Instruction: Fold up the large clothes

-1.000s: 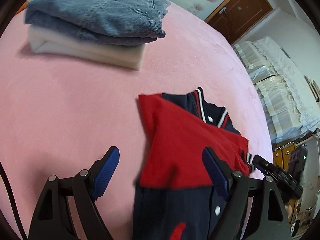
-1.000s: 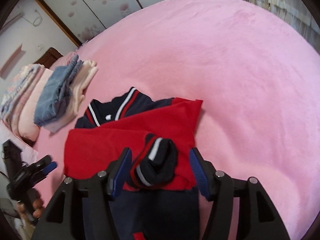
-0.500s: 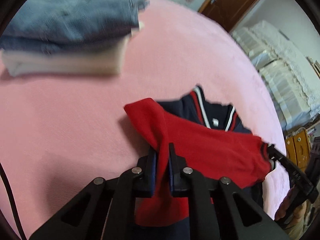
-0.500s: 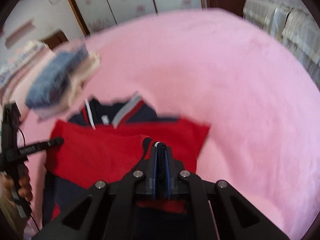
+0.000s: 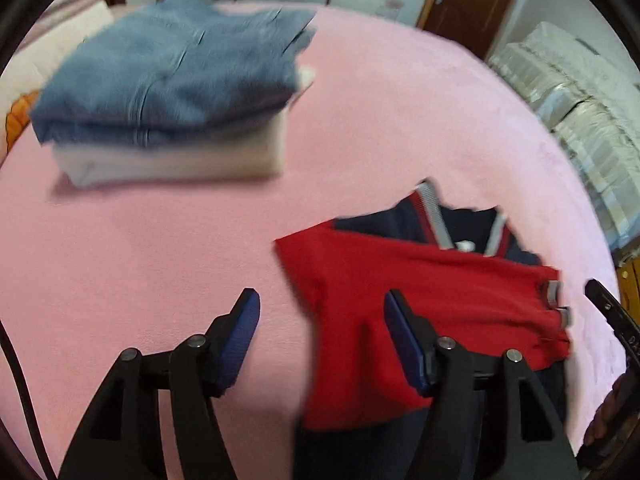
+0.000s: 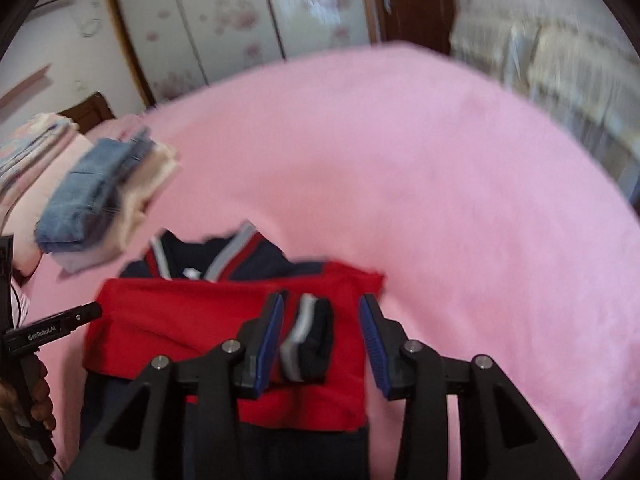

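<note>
A red and navy jacket [image 5: 420, 288] with a striped collar [image 5: 436, 220] lies on the pink bed cover [image 5: 120, 260], its red sleeves folded across the chest. My left gripper [image 5: 322, 320] hovers over the left edge of the red sleeve, jaws opening, with fabric below them and the pads off it. In the right wrist view the jacket [image 6: 192, 320] lies under my right gripper [image 6: 322, 328]. Its jaws are opening too. The dark cuff with a grey stripe [image 6: 312, 340] sits loose between the pads, which do not press on it.
Folded blue jeans on a cream garment [image 5: 172, 80] form a stack at the back left of the bed; the right wrist view has this stack [image 6: 92, 196] too. More folded bedding [image 6: 32, 148] lies beyond. A hand holds the other gripper's handle [image 6: 52, 328] at the left.
Both grippers stood open, then shut on the red sleeve and the cuff, and now stand open again with the fabric let go. Both views have tilted up a little.
</note>
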Demonstrator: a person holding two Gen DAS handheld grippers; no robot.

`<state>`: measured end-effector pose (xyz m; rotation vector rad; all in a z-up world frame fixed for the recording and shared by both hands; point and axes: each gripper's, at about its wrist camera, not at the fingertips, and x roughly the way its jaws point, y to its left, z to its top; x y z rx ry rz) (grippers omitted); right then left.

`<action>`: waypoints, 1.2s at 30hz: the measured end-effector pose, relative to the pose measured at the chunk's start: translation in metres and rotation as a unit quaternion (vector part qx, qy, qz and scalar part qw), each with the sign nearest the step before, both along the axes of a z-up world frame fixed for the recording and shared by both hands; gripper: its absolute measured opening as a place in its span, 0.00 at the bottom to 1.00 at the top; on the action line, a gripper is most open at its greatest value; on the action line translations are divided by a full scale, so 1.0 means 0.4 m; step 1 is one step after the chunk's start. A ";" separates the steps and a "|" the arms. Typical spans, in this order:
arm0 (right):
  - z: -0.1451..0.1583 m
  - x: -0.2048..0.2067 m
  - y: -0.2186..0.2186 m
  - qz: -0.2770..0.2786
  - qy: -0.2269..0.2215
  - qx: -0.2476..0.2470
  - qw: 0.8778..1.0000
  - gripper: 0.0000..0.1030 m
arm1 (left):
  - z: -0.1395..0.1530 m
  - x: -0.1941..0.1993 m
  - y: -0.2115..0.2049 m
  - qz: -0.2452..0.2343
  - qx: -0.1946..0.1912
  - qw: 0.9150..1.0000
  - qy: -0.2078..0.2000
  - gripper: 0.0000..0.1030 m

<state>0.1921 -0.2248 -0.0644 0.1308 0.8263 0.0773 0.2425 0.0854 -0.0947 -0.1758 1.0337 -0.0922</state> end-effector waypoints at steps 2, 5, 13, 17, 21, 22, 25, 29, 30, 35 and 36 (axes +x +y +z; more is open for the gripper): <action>0.018 -0.001 0.034 0.022 -0.005 0.008 1.000 0.39 | 0.024 -0.021 -0.026 -0.014 -0.008 1.000 -0.014 0.62; 0.016 0.005 0.096 0.064 0.000 0.049 0.997 0.38 | 0.044 -0.038 -0.074 -0.024 -0.004 0.999 -0.030 0.62; -0.126 0.045 0.208 0.101 0.062 0.020 0.993 0.22 | -0.066 -0.043 -0.147 -0.024 0.032 0.999 -0.001 0.55; -0.154 0.054 0.124 0.056 0.070 0.015 0.996 0.00 | -0.105 -0.055 -0.137 -0.033 0.038 0.999 -0.002 0.55; -0.149 0.048 0.023 0.010 0.065 0.015 0.998 0.00 | -0.110 -0.051 -0.131 -0.040 0.046 0.998 -0.005 0.55; -0.148 0.047 0.007 0.001 0.064 0.002 0.998 0.00 | -0.112 -0.050 -0.129 -0.040 0.046 0.998 -0.005 0.55; -0.147 0.043 -0.031 -0.010 0.069 0.018 0.997 0.00 | -0.110 -0.043 -0.129 -0.037 0.044 0.998 -0.004 0.55; -0.141 0.044 -0.016 -0.013 0.071 -0.001 0.997 0.03 | -0.103 -0.046 -0.137 -0.038 0.051 0.998 -0.004 0.55; -0.138 0.040 -0.010 -0.014 0.072 0.000 0.997 0.03 | -0.101 -0.046 -0.138 -0.038 0.052 0.998 -0.002 0.55; -0.106 0.015 -0.010 -0.024 0.072 0.025 0.997 0.03 | -0.077 -0.054 -0.135 -0.035 0.052 0.998 0.012 0.56; -0.092 0.004 -0.009 -0.025 0.069 0.030 0.997 0.03 | -0.069 -0.059 -0.134 -0.034 0.052 0.998 0.014 0.57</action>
